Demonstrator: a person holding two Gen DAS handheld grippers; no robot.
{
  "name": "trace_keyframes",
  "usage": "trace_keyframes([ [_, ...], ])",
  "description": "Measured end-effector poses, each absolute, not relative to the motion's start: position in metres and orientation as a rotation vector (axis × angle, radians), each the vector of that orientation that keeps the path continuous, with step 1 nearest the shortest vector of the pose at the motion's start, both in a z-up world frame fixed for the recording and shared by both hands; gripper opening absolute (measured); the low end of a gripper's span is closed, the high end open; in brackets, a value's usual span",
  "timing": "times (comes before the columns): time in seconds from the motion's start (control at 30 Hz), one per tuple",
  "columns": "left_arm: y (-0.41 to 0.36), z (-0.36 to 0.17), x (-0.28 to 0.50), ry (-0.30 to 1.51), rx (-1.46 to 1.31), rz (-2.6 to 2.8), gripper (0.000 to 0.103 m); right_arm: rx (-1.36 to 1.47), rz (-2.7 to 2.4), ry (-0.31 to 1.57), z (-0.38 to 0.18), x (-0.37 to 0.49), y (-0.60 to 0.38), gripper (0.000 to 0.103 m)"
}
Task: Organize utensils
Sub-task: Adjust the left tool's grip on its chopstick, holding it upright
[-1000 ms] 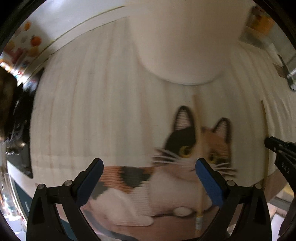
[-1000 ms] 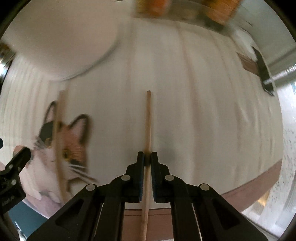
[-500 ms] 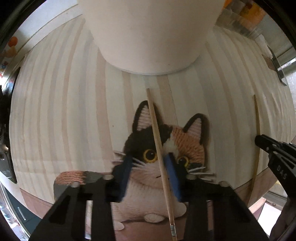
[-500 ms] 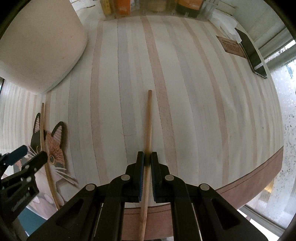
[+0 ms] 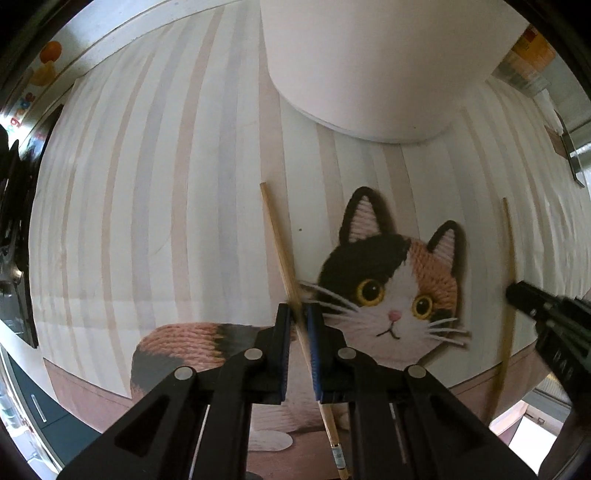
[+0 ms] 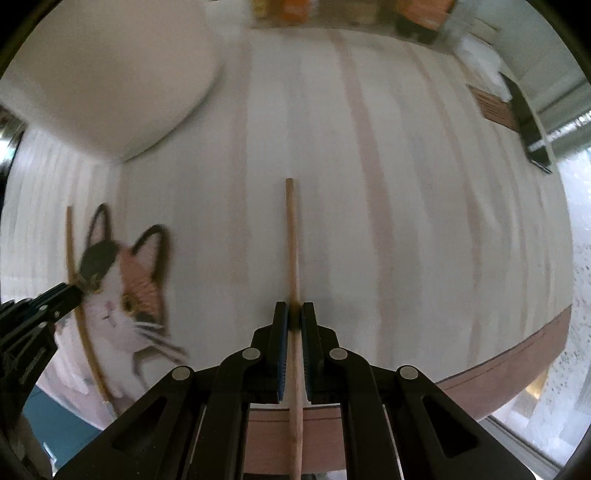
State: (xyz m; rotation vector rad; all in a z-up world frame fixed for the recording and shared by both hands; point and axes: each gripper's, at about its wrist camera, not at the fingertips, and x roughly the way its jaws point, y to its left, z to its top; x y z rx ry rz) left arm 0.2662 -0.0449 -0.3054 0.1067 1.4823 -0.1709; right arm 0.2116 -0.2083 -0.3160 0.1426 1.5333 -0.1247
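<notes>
Over the striped tablecloth point(image 5: 155, 206), left gripper point(image 5: 299, 314) pinches one chopstick point(image 5: 280, 251) beside the cat mat point(image 5: 391, 280); right gripper point(image 6: 294, 312) clamps the other chopstick point(image 6: 291, 236). Advice: lift both level, tips toward the white holder point(image 5: 376, 66).

Matt wooden chopstick point(image 5: 281, 254); smooth white container point(image 5: 373, 62); yarn-textured cat print point(image 5: 391, 288) on striped cloth point(image 5: 147, 206).

**Cut off, blurred, covered**

The white container point(image 5: 376, 62) runs off the top edge in both views, its rim unseen. In the right wrist view the cat mat point(image 6: 122, 291) and the jars point(image 6: 295, 7) at the back of the counter are blurred. The right tool point(image 6: 294, 314) covers part of its chopstick point(image 6: 291, 236).
</notes>
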Motion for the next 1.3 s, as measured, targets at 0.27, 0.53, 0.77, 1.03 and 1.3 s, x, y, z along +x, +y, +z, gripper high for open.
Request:
trace_keyframes([
  [0.27,-0.066,-0.308,0.27,1.468,0.161,-0.191,0.004,0.107,-0.066,1.547,-0.316,0.213,-0.174,0.008],
  [0.53,-0.087,-0.306,0.255,1.45,0.207,-0.211,0.004,0.1,-0.048,1.565,-0.315,0.225,-0.181,0.007],
  [0.77,-0.08,-0.299,0.239,1.469,0.188,-0.204,0.005,0.119,-0.058,1.556,-0.317,0.212,-0.181,0.007],
  [1.03,-0.066,-0.299,0.246,1.496,0.145,-0.198,0.005,0.096,-0.058,1.6,-0.316,0.218,-0.178,0.008],
  [1.3,-0.061,-0.29,0.259,1.479,0.135,-0.179,0.004,0.034,-0.062,1.587,-0.317,0.228,-0.161,0.008],
])
